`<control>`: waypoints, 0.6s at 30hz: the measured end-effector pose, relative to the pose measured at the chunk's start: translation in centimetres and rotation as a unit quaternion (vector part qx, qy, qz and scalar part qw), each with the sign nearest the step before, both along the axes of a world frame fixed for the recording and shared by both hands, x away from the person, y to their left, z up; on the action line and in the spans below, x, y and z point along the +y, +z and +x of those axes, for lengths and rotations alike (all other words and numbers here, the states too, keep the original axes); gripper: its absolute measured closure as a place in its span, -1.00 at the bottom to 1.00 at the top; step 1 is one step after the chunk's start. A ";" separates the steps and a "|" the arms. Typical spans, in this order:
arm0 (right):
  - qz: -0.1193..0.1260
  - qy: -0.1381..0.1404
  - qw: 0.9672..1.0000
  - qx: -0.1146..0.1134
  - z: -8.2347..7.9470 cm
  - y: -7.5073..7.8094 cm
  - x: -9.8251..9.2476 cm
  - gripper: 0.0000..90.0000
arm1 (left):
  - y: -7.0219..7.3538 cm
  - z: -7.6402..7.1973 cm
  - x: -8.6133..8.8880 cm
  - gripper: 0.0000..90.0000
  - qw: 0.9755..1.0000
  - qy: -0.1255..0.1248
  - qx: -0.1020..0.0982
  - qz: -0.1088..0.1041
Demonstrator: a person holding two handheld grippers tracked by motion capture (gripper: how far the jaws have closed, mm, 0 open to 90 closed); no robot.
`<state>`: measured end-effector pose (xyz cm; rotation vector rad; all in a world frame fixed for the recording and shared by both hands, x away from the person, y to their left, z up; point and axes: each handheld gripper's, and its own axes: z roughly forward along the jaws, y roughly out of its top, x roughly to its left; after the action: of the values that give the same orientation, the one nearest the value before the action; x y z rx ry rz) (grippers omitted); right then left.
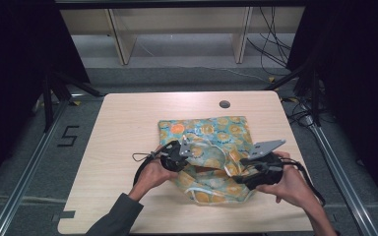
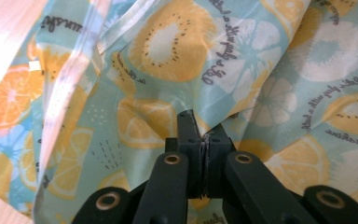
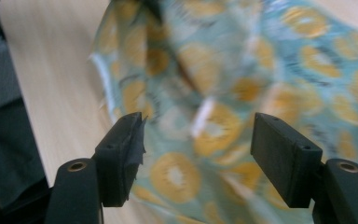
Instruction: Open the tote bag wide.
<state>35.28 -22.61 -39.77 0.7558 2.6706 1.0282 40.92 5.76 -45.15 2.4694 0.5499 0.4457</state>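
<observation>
We see a pale wooden table (image 1: 128,128) on grey floor, wooden shelving (image 1: 177,29) and black cables (image 1: 275,44) behind. On it lies a crumpled teal fruit-print fabric bag (image 1: 211,137). Our left gripper (image 2: 199,140) pinches its cloth shut; the right gripper (image 3: 198,154), blurred, seemingly hovers over it, jaws apart

Fruit-print fabric bag (image 1: 211,147): teal, patterned with orange and kiwi slices, white trim; laid crumpled at table centre, near edge bunched and lifted.
</observation>
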 end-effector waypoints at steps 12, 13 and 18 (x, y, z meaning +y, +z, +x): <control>-0.089 -0.040 0.995 -0.009 1.9 -5.9 2.4 -0.23 | 0.0 0.1 0.1 0.93 1.000 -0.002 0.008 -0.008; -0.089 -0.040 0.995 -0.009 1.9 -5.9 2.4 -0.23 | 0.0 0.1 0.1 0.93 1.000 -0.002 0.008 -0.008; -0.125 0.001 0.992 -0.017 2.4 -6.7 2.7 0.68 | -0.2 0.0 0.0 0.93 1.000 -0.004 0.014 -0.006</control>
<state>37.70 -19.93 -46.48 0.6783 2.7004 0.6813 40.93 5.75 -45.38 2.4697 0.5529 0.4051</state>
